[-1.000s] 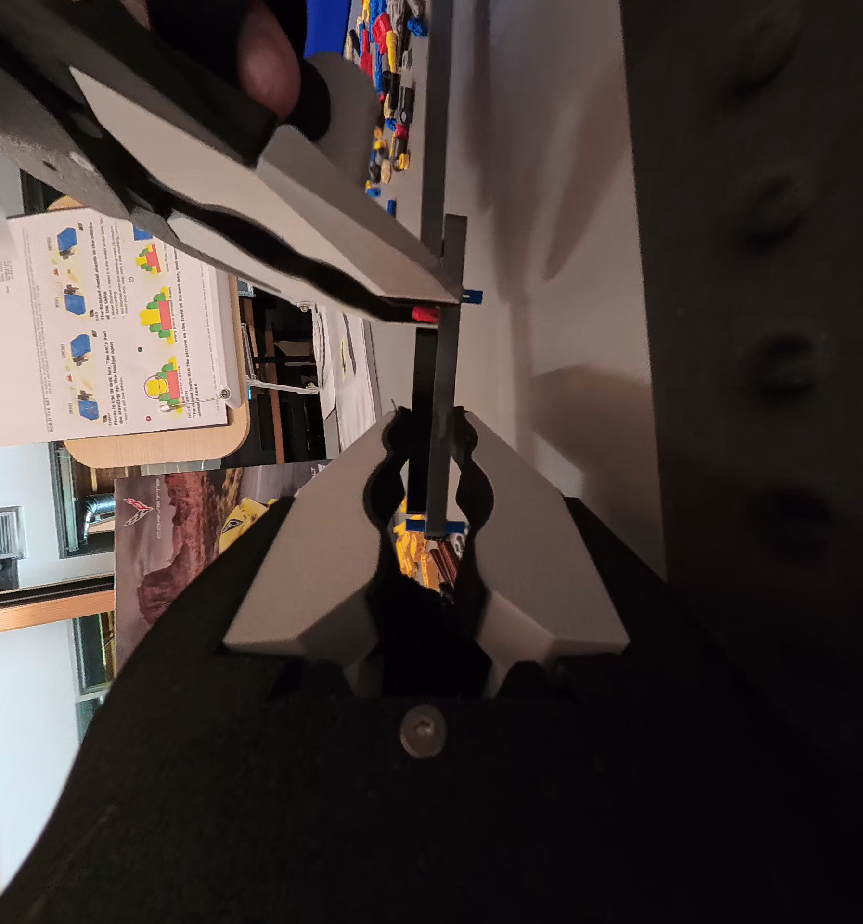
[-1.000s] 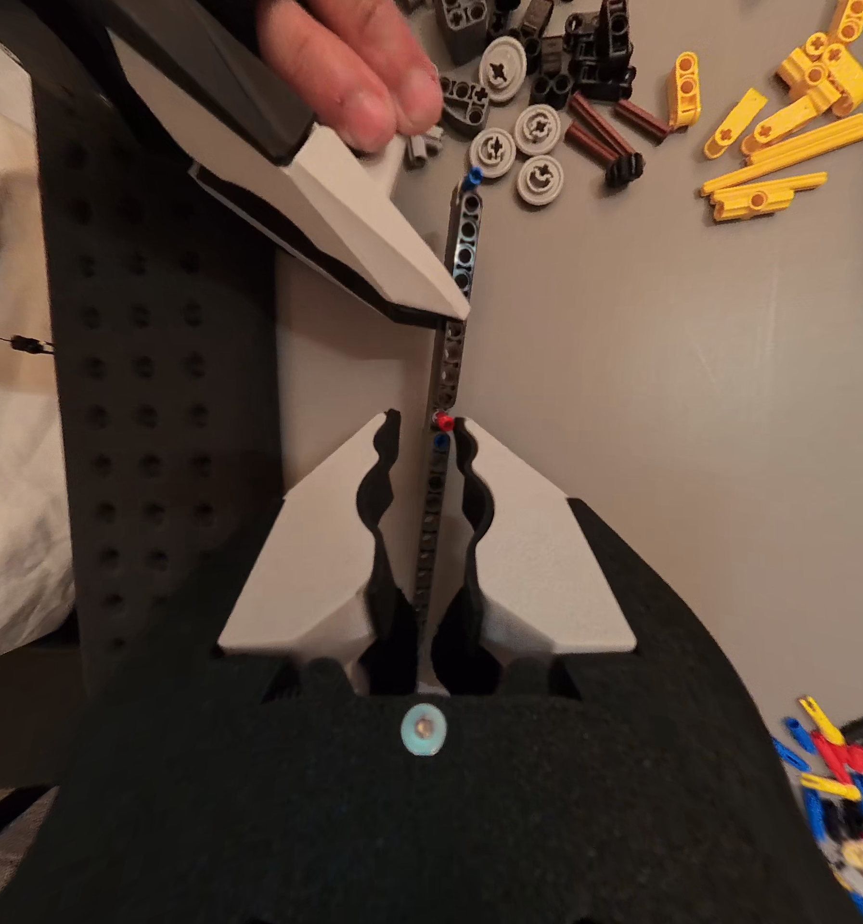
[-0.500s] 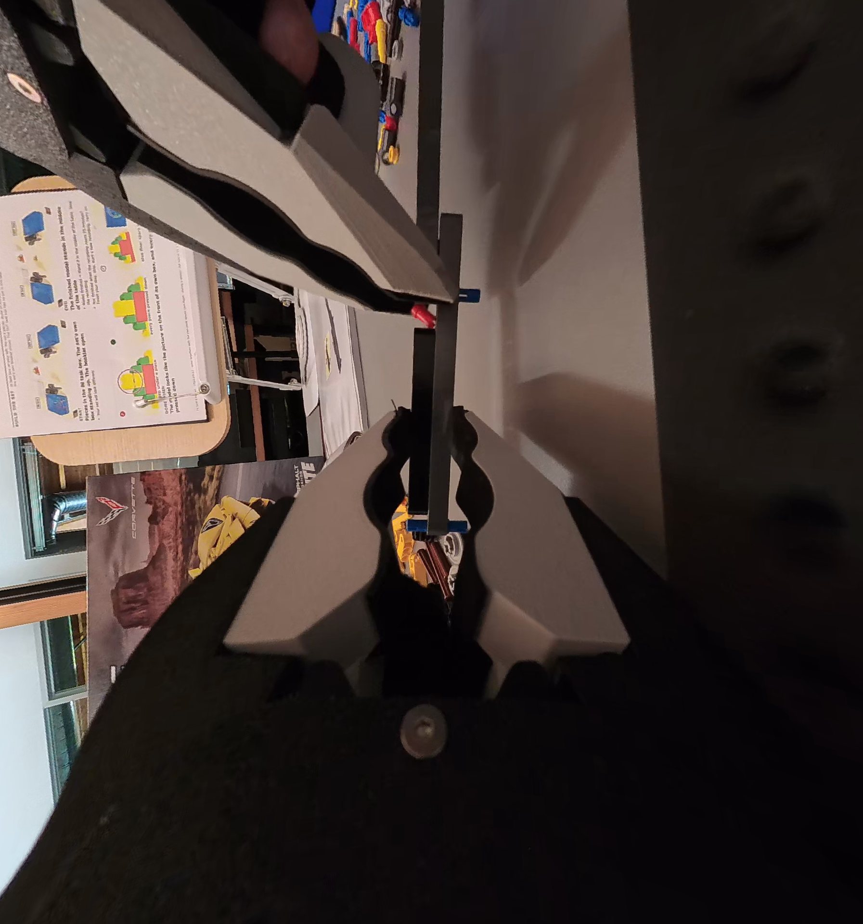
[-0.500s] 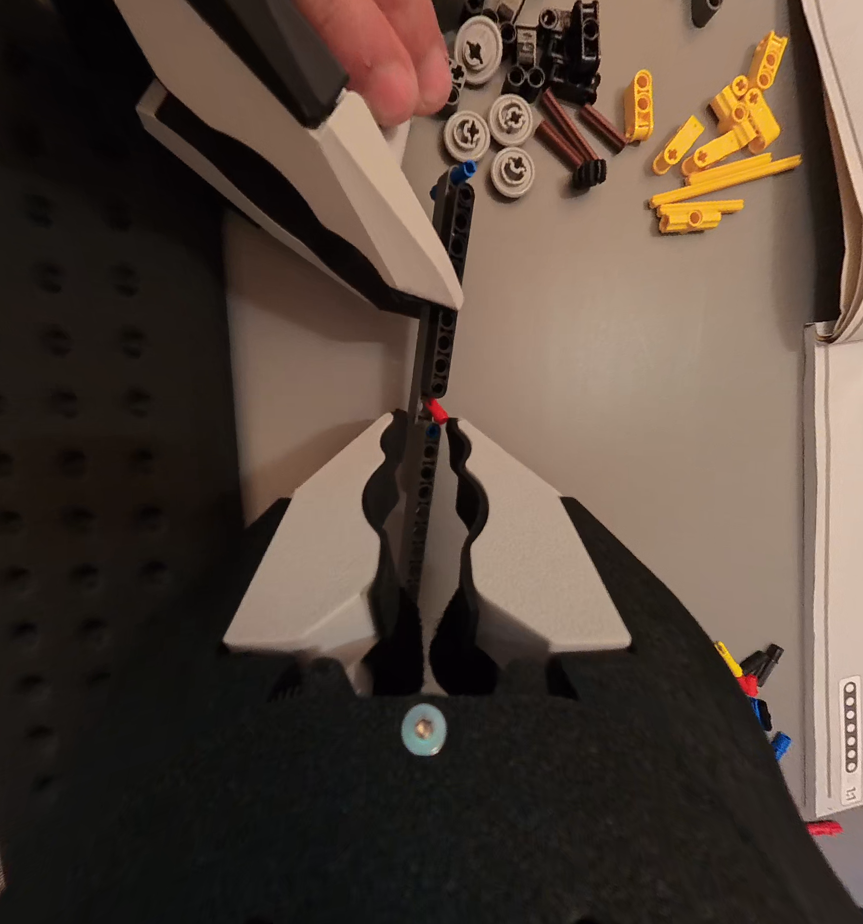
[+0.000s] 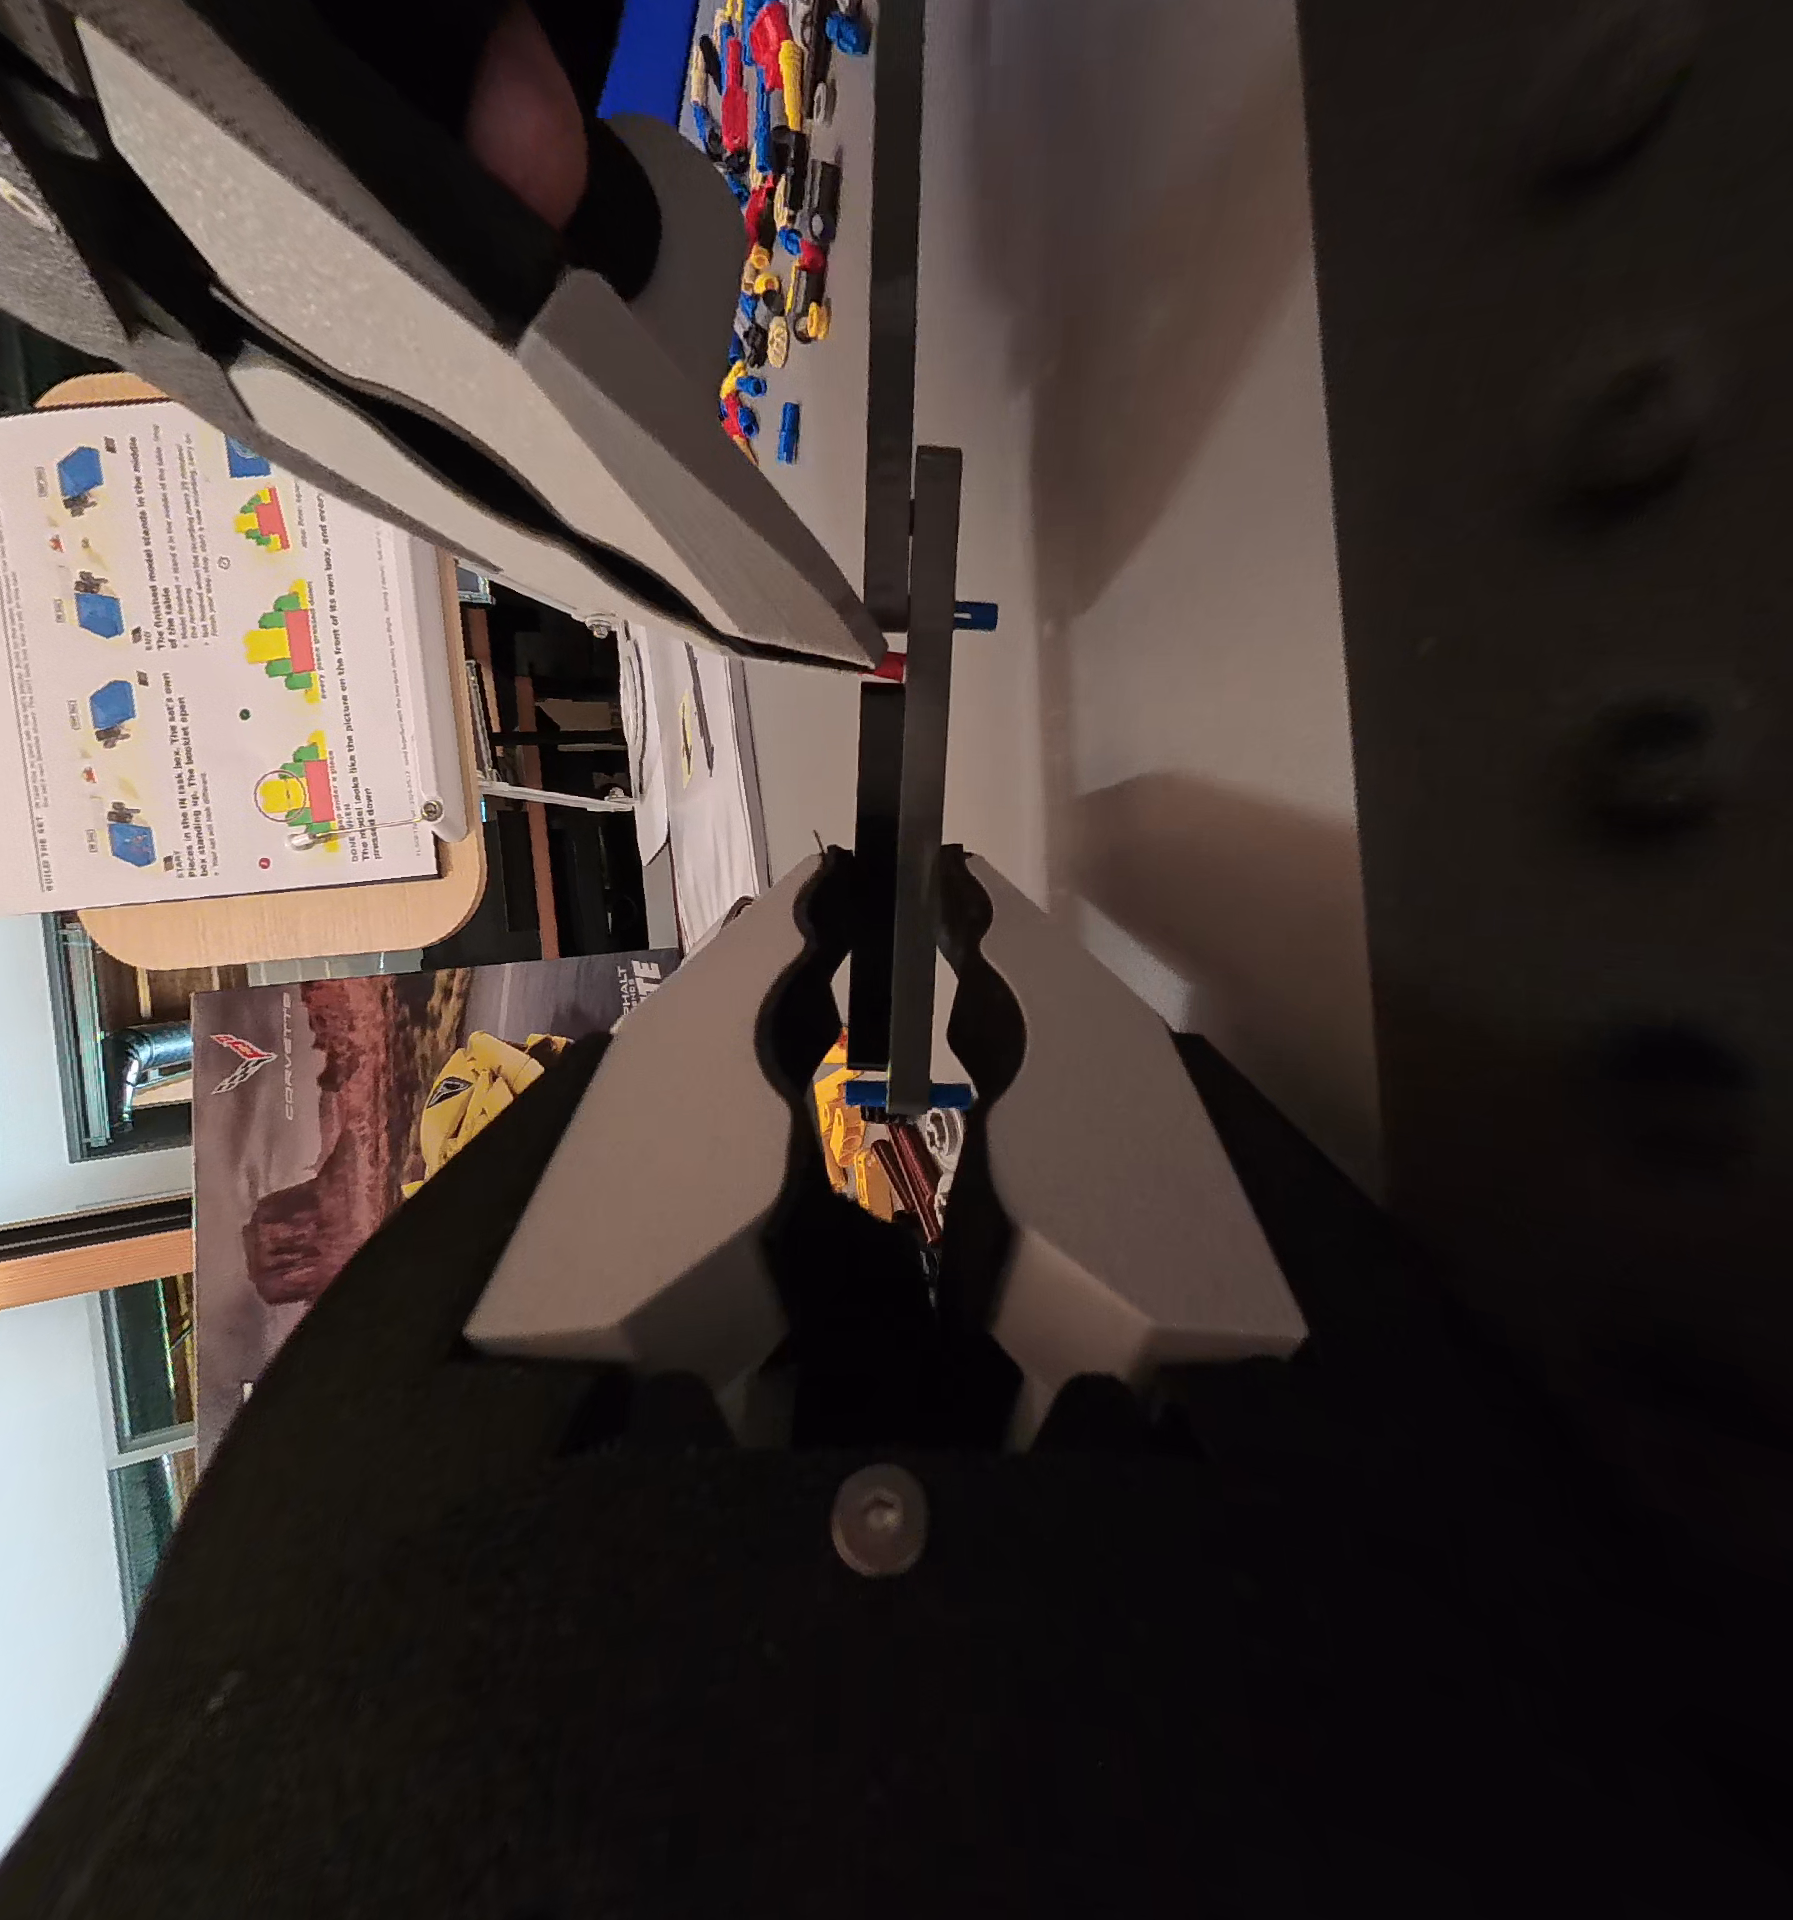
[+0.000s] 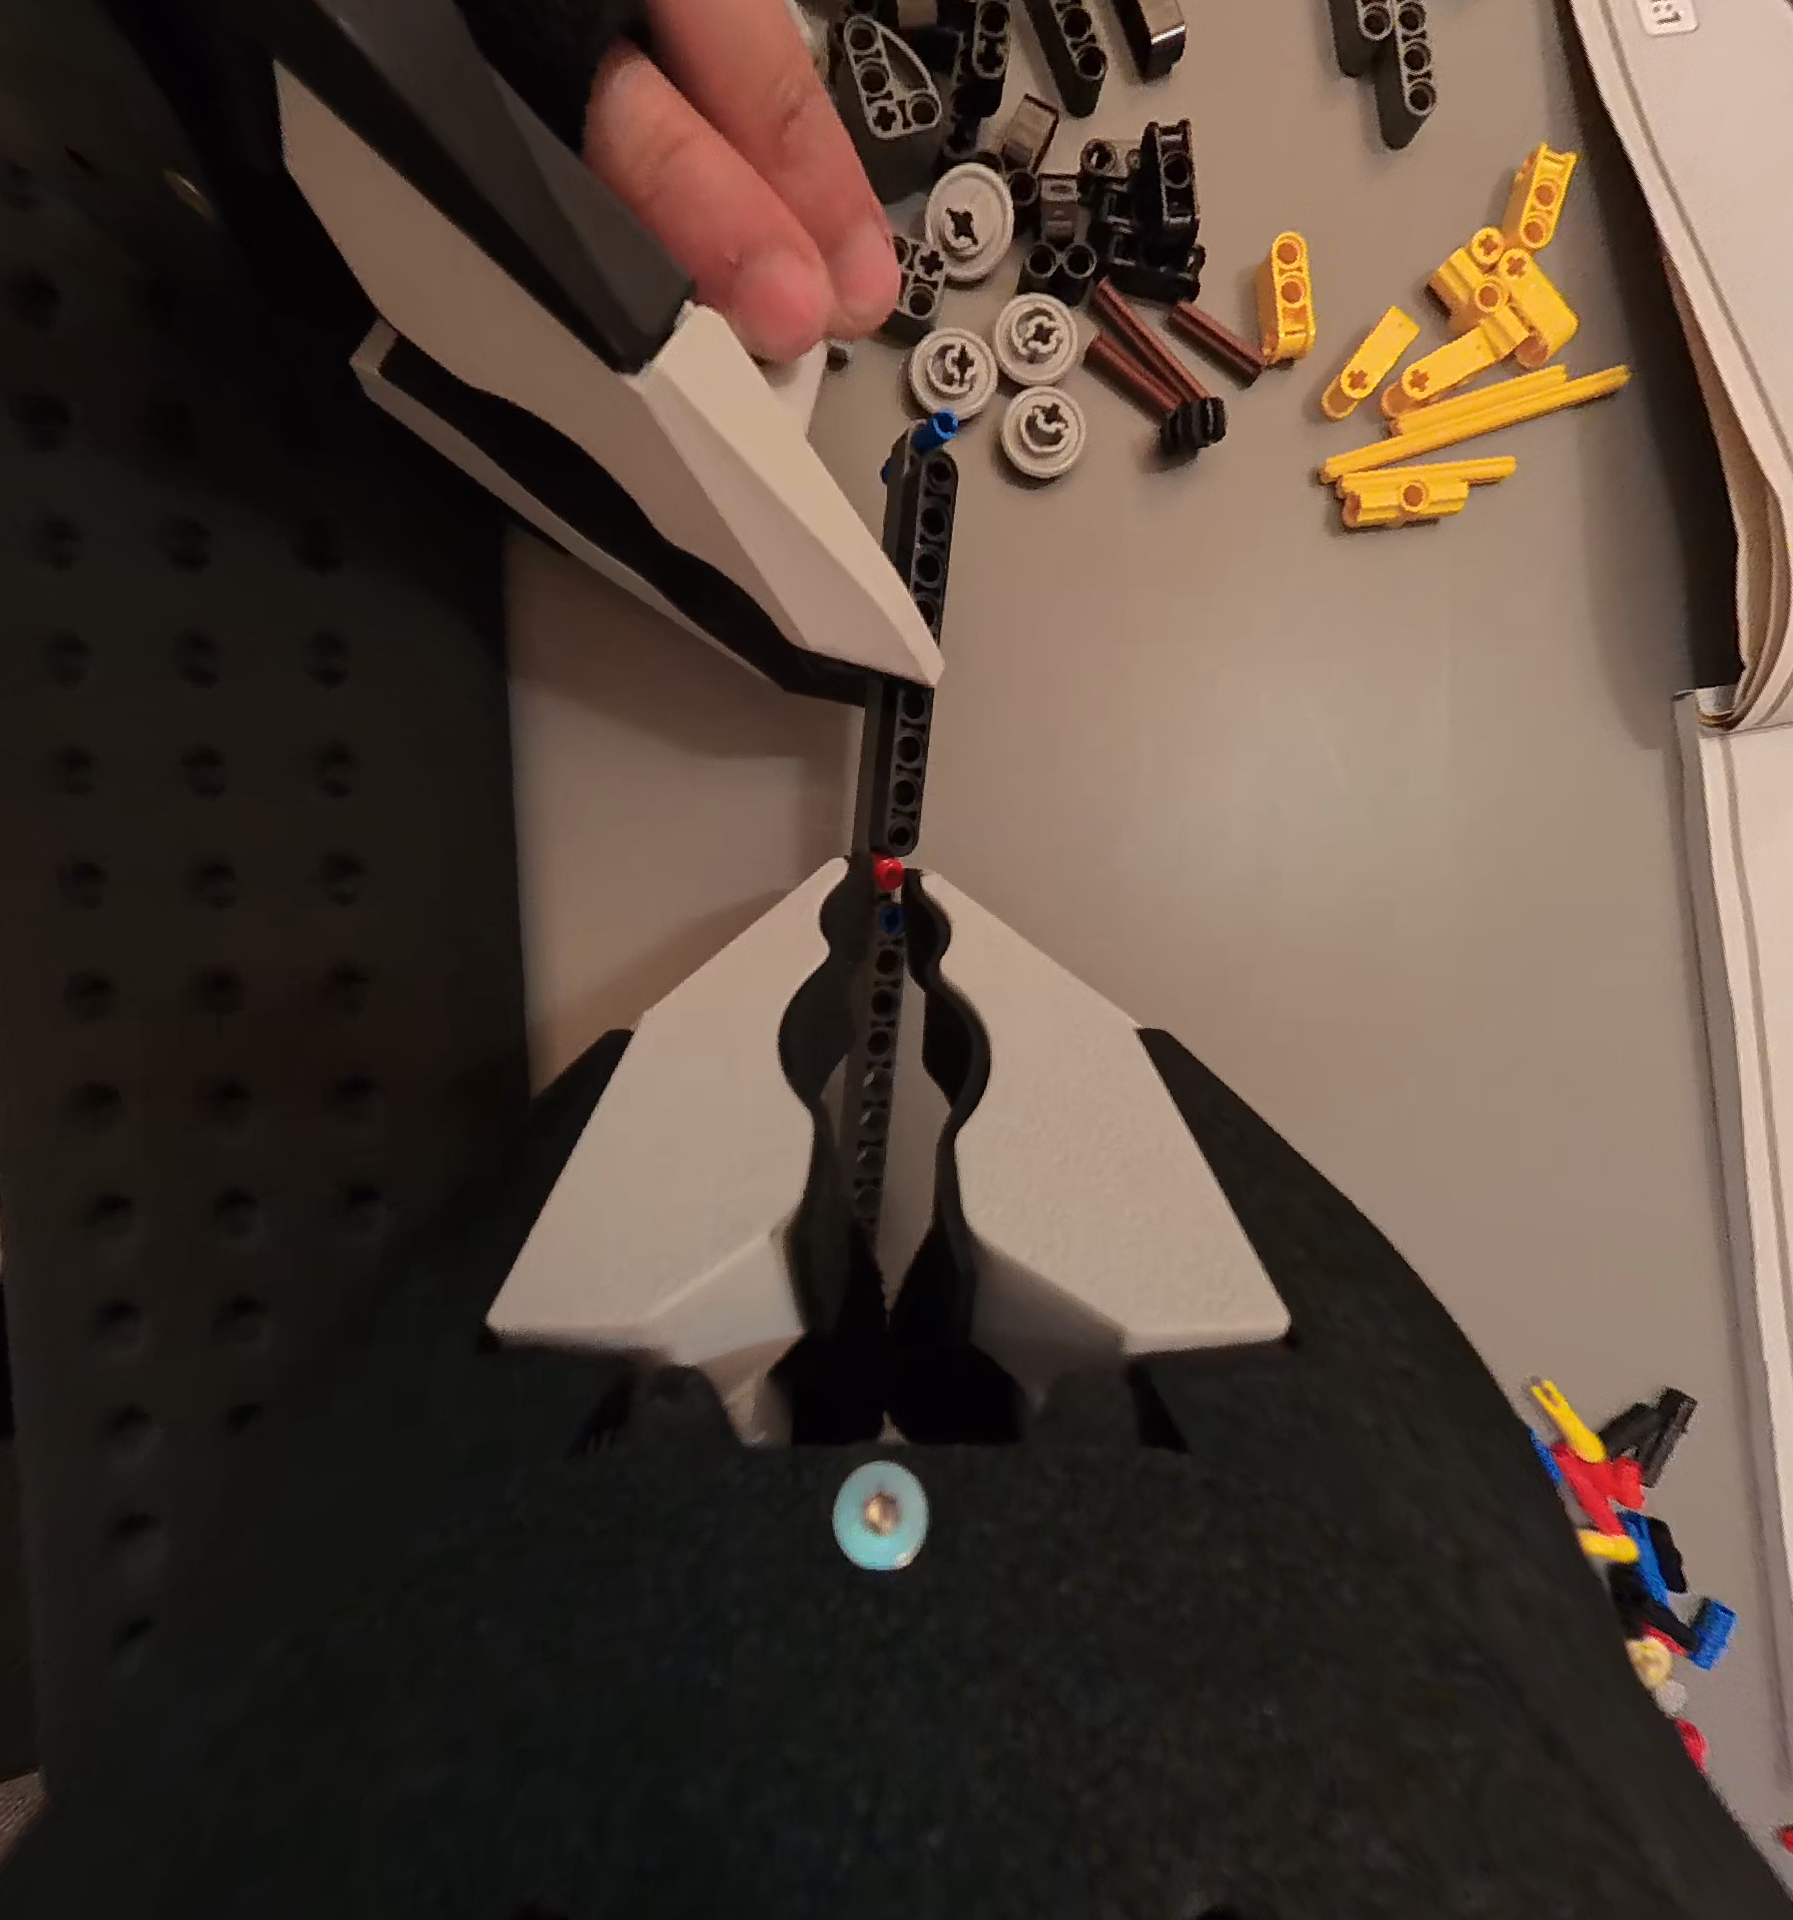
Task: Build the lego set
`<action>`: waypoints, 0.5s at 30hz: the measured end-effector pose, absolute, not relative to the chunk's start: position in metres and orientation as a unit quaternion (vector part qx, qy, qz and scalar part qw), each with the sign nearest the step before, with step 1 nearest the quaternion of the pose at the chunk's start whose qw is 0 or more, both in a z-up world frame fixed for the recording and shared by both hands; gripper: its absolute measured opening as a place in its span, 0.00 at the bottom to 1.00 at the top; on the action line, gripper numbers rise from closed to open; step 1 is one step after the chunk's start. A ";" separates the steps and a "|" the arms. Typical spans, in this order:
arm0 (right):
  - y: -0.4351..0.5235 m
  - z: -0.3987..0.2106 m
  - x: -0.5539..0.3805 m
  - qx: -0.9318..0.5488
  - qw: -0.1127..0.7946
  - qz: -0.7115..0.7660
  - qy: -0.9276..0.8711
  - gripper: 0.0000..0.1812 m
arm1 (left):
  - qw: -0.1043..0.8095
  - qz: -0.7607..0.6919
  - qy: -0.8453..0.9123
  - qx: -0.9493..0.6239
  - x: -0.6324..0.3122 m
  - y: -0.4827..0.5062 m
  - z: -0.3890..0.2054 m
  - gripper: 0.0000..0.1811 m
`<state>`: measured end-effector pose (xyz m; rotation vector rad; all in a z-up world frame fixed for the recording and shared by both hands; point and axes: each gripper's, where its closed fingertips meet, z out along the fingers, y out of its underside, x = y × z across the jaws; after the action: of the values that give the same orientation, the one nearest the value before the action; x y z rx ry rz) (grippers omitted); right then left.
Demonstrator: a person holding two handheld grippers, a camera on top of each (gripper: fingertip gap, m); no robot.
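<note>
Two long black beams lie side by side, joined by a red pin and blue pins. My right gripper is shut on the near black beam. The far beam runs on ahead, with a blue pin at its end. My left gripper is shut on the beams, with the red pin just ahead of it. The right gripper's fingers come in from the upper left, and the left gripper's fingers show the same way in the right wrist view. A hand holds the left gripper.
Grey wheels, brown axles, black parts and yellow parts lie on the grey table. An open booklet and a pile of small pins are at the right. A black perforated panel stands close by, and the set's box stands farther off.
Both grippers keep their hold on the joined beams. The held assembly has drifted over the table, so the booklet at the right has come into the right wrist view.
</note>
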<state>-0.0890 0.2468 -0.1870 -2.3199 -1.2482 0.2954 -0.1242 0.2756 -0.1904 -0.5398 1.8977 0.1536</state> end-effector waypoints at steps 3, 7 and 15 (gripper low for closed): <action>0.245 -0.185 -0.089 -0.849 0.237 0.118 -0.456 0.03 | 0.549 0.064 0.801 -0.229 -0.124 0.276 -0.191 0.08; 0.246 -0.182 -0.088 -0.842 0.222 0.094 -0.483 0.02 | 0.550 0.064 0.801 -0.227 -0.123 0.275 -0.190 0.08; 0.245 -0.188 -0.090 -0.827 0.169 0.063 -0.532 0.02 | 0.552 0.067 0.800 -0.227 -0.122 0.276 -0.190 0.08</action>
<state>-0.0896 0.2449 -0.1885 -2.3515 -1.5121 0.1799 -0.1223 0.2761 -0.1902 -0.5380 1.8919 0.1578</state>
